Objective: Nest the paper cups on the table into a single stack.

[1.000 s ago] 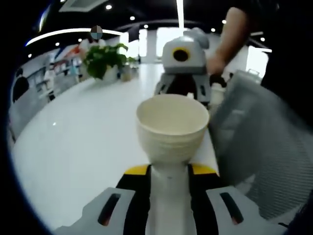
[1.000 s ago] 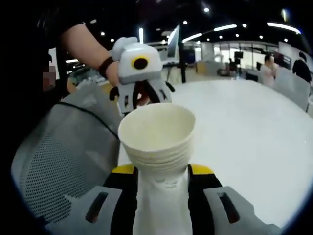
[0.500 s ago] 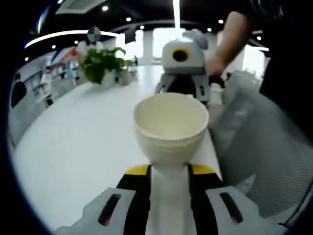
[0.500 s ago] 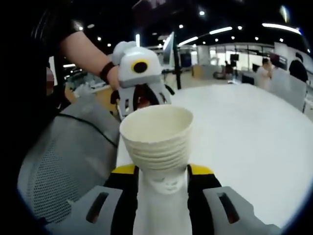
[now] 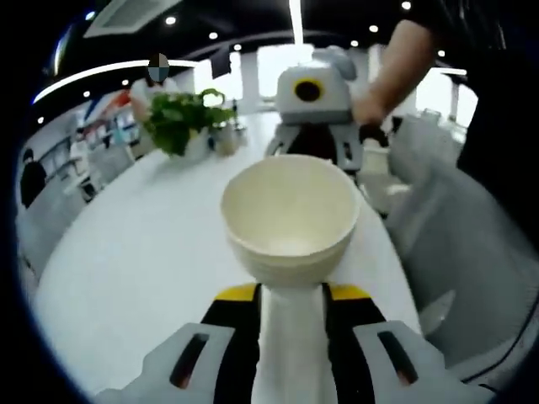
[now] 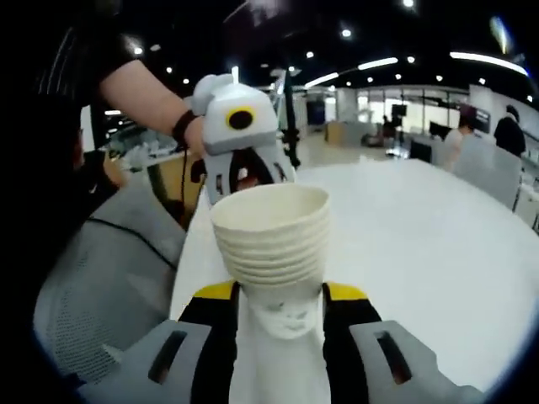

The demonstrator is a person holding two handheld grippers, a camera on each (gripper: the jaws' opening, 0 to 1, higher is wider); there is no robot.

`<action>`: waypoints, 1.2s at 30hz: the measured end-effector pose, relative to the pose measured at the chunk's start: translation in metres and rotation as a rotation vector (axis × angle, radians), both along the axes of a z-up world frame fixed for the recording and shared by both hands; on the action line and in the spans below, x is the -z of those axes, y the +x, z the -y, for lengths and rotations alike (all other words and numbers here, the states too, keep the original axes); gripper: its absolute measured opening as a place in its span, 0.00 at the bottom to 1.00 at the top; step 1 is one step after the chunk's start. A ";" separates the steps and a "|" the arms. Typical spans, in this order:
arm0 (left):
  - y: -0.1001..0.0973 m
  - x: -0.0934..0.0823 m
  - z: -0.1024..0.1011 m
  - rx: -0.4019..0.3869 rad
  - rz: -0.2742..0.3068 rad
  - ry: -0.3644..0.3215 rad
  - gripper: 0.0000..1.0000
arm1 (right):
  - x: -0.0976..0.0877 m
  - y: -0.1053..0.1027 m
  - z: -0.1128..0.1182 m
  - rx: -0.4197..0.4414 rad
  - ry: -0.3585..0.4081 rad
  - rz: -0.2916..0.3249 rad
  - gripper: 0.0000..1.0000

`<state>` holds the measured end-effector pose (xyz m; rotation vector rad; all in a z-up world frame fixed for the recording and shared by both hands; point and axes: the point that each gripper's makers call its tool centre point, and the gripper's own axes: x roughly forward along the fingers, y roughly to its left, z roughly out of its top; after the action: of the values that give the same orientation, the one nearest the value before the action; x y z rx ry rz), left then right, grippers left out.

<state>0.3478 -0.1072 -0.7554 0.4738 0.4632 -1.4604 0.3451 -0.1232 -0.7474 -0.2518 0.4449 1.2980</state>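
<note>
The left gripper (image 5: 290,316) is clamped on a single paper cup (image 5: 290,220), mouth facing away, above the white table (image 5: 143,269). The right gripper (image 6: 282,313) is clamped on a stack of nested cups (image 6: 271,240). The two grippers face each other above the table's near edge, beside a grey mesh chair (image 6: 101,295).
</note>
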 end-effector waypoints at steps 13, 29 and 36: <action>0.045 -0.002 0.004 0.000 0.003 -0.003 0.27 | -0.001 0.046 0.003 -0.005 0.001 0.003 0.36; 0.100 0.023 0.015 0.007 -0.017 0.027 0.27 | 0.025 0.099 0.015 0.049 0.038 -0.024 0.36; 0.110 0.035 0.014 0.005 -0.006 0.058 0.27 | 0.043 0.109 0.014 0.079 0.053 -0.040 0.36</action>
<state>0.4575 -0.1211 -0.7905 0.5171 0.5110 -1.4569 0.4544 -0.1373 -0.7900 -0.1629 0.4492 1.2374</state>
